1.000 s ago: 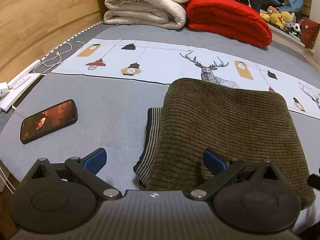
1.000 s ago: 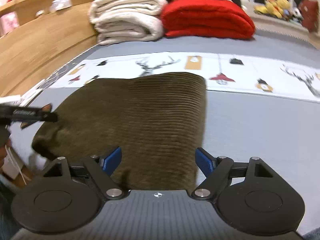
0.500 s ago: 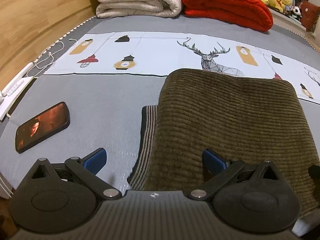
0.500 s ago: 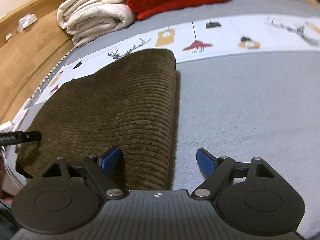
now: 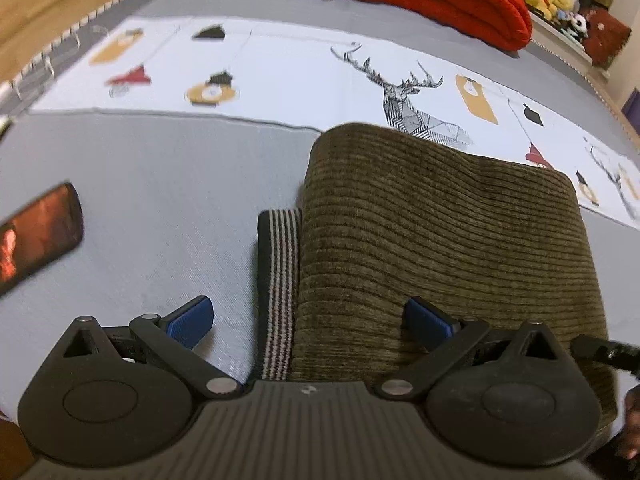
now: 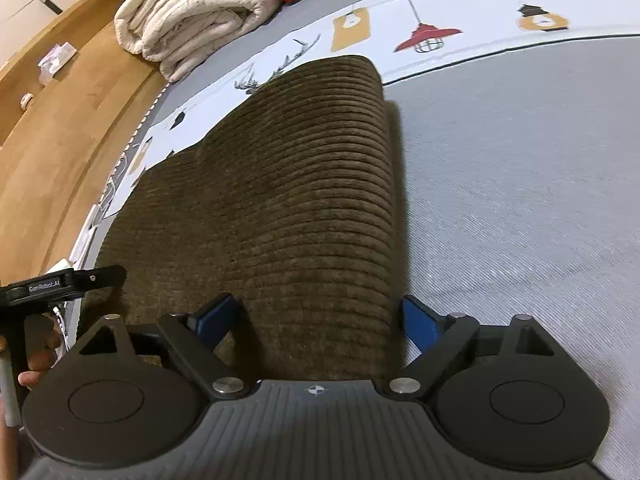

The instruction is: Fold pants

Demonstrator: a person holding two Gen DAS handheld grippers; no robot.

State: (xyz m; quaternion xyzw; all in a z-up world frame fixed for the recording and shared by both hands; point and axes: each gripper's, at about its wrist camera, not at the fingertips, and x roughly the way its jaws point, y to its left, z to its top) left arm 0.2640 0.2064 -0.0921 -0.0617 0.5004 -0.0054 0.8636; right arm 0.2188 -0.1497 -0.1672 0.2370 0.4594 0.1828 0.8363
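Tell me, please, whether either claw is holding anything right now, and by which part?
Nothing is held. The left claw and right claw both stand open over the folded pants.

one pants [image 5: 440, 248], one phone [image 5: 36, 240], two blankets [image 6: 192, 12]

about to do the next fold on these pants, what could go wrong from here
1. The striped waistband sticks out past the left edge of the brown corduroy pants. The open left gripper straddles that edge, so it may pinch only one layer and skew the fold.
2. The open right gripper, its jaws just widened, straddles the right edge; uneven grips could twist the stack.
3. The lit phone lies beside the pants; swung cloth might hit it.
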